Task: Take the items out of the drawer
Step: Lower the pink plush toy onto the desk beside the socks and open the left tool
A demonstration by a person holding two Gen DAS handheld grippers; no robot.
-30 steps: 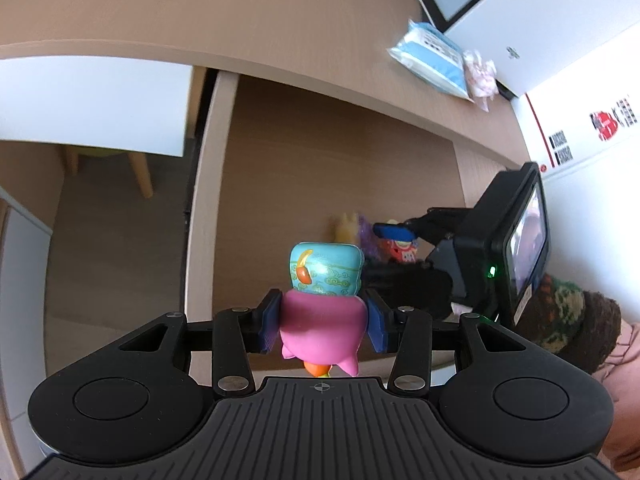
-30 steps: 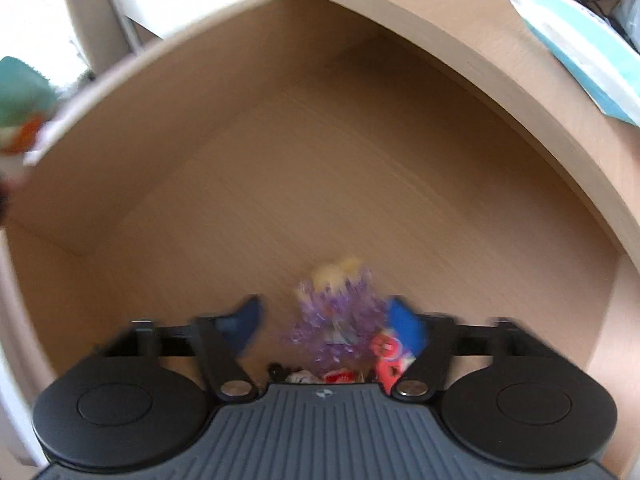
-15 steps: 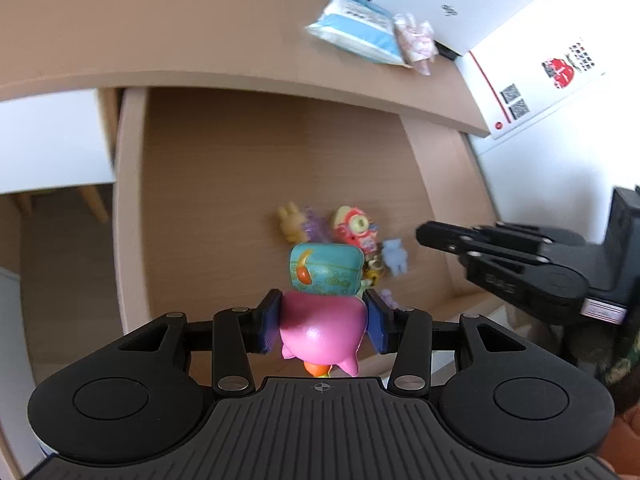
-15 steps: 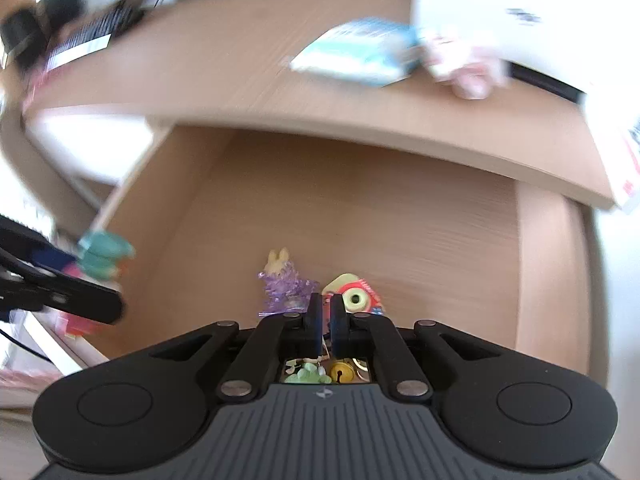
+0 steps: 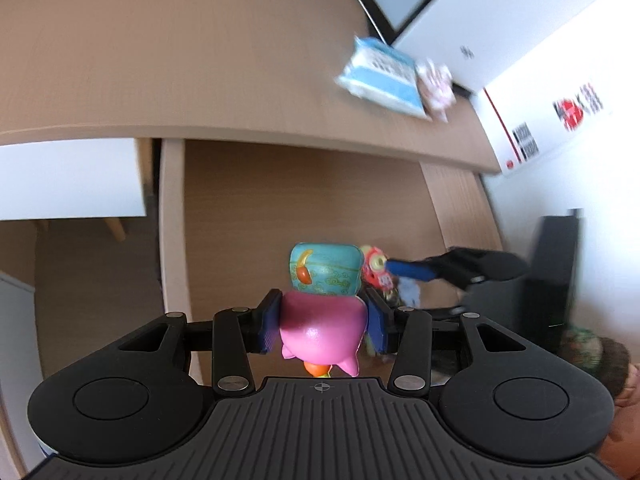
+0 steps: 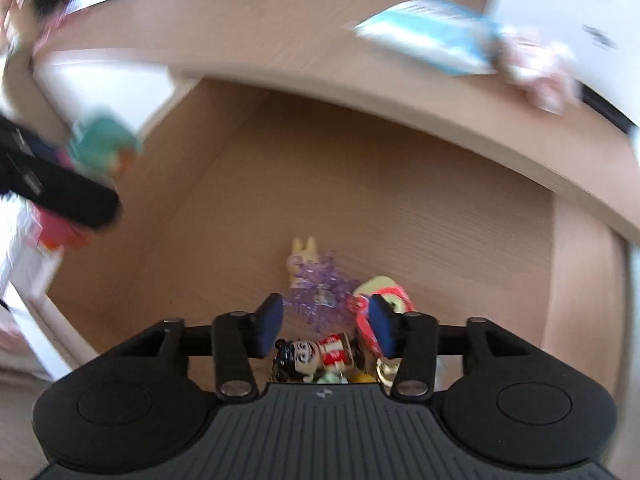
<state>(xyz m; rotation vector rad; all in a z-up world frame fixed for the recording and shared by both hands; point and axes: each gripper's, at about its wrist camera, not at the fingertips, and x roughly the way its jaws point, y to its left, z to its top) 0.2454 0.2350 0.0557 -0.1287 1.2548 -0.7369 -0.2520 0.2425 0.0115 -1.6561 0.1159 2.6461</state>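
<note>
My left gripper (image 5: 322, 322) is shut on a pink toy figure with a teal head (image 5: 322, 308), held above the open wooden drawer (image 5: 304, 200). That toy shows blurred at the left of the right wrist view (image 6: 104, 148). My right gripper (image 6: 326, 330) is open over a small pile of toys at the drawer's front: a yellow rabbit (image 6: 302, 258), a purple tinsel piece (image 6: 320, 292), a red and yellow figure (image 6: 382, 294) and a black-haired figurine (image 6: 316, 356). In the left wrist view the right gripper (image 5: 420, 270) reaches in from the right beside the red figure (image 5: 374, 268).
A blue and white packet (image 5: 380, 78) and a pink wrapped item (image 5: 436, 88) lie on the desk top (image 5: 180, 60) behind the drawer. A white box (image 5: 492, 20) stands at the back right. The drawer's floor (image 6: 360, 200) is bare beyond the toys.
My right gripper has opened from shut and dropped closer to the toy pile. My left gripper keeps hold of the pink toy and has shifted slightly; both views swing.
</note>
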